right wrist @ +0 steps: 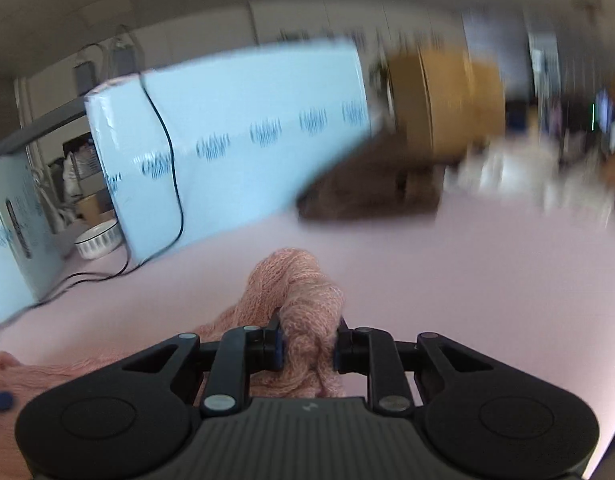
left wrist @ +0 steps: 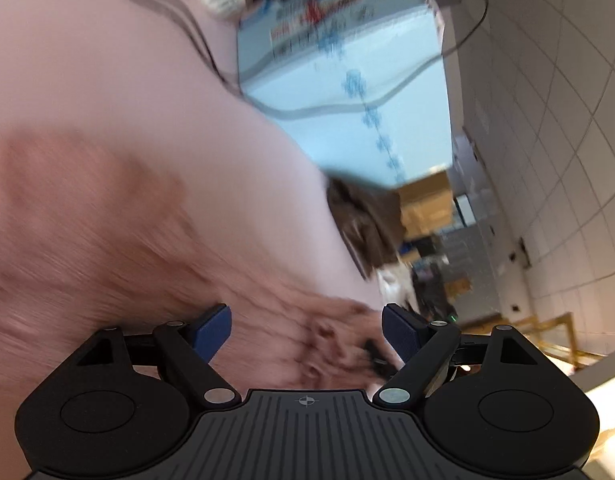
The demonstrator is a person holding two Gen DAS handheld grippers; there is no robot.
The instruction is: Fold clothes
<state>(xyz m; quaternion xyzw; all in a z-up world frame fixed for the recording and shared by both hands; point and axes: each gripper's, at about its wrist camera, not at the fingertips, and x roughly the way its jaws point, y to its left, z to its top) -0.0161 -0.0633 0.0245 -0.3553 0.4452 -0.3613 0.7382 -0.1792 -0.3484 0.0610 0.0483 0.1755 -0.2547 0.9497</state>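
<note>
Right gripper (right wrist: 307, 344) clamps sweater (right wrist: 303, 292); pink tabletop (right wrist: 467, 280) beyond.

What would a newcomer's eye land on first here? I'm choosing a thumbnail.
The pink knit garment bunched between the right gripper fingers, low and central. Behind it, a pale blue box stands on the pink table cover. The left gripper is open over the blurred knit.
</note>
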